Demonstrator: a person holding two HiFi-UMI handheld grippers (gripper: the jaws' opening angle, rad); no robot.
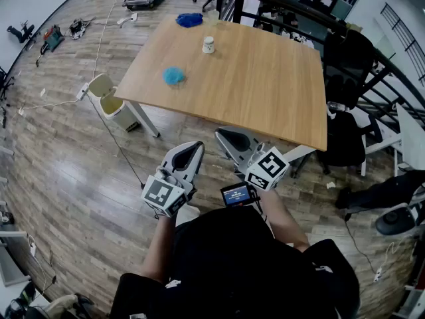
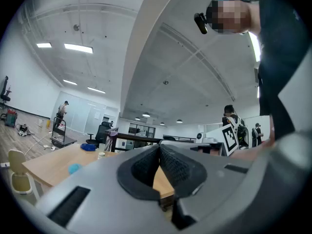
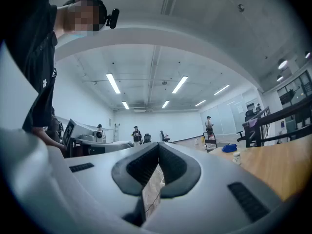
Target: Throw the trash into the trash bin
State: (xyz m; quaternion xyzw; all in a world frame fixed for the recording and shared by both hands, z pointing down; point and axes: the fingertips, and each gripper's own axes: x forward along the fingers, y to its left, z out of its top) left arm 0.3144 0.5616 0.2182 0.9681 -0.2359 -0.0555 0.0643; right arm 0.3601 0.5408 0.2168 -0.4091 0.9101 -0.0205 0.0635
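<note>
Left gripper point(image 1: 194, 147): jaws closed pad to pad, nothing between them, held level near the body, short of the table's near edge.
Right gripper point(image 1: 224, 137): jaws likewise together and empty, just beside the left one.
Trash: a small blue crumpled wad point(image 1: 174, 76) lay on the table point(image 1: 265, 92) near its left edge. A white cup point(image 1: 208, 44) and a second blue wad point(image 1: 189, 20) sat farther back.
Trash bin point(image 1: 110, 101): stood on the floor by the table's left near corner, lid up.
Direction from the claws: the near wad lay ahead and slightly left — well apart from both.
Long axis: none to speak of, as the wad looked roundish.
Nearer hand: the left, by my judgement — it was also on the bin's side.
</note>
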